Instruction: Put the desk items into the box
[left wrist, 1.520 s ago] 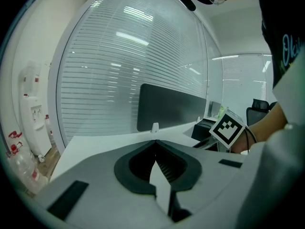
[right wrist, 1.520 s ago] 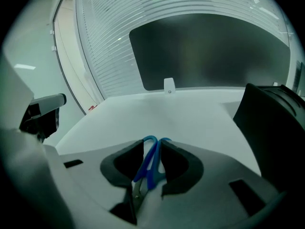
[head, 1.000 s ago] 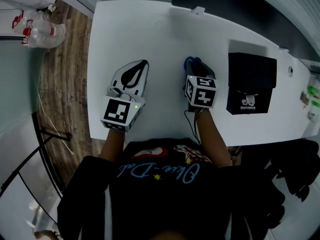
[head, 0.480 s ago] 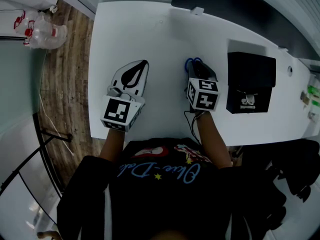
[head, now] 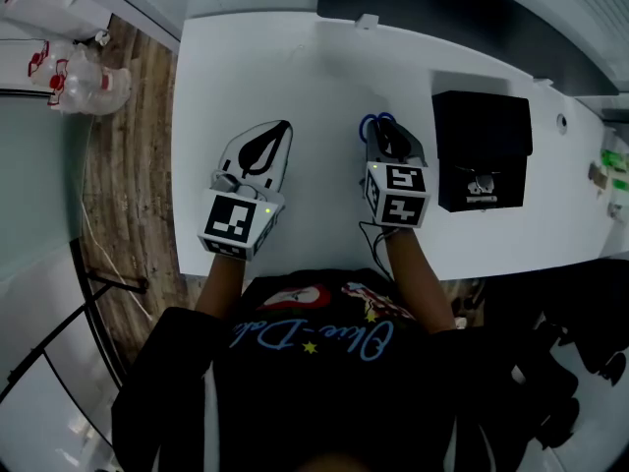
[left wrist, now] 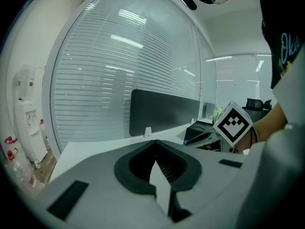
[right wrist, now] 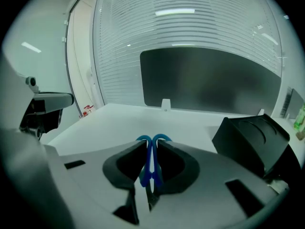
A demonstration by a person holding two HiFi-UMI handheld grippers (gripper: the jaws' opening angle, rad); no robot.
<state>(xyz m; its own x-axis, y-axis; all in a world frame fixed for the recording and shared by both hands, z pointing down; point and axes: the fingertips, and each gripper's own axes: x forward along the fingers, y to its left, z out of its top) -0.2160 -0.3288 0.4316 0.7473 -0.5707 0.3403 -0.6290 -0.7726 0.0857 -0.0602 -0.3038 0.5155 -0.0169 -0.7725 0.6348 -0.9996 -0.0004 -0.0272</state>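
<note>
Right gripper (right wrist: 152,141): jaws just closing, narrow, pinching the scissors (right wrist: 149,161).
Left gripper (left wrist: 155,141): jaws together, empty.
Box (head: 482,146): right of the right gripper.

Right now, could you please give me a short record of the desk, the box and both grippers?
desk: white desk
box: black box, on the desk to the right of the right gripper
right gripper: jaws have just been closing, now clamped on the blue-handled scissors
left gripper: jaws together, nothing between them
progress: scissors not yet in the box
</note>
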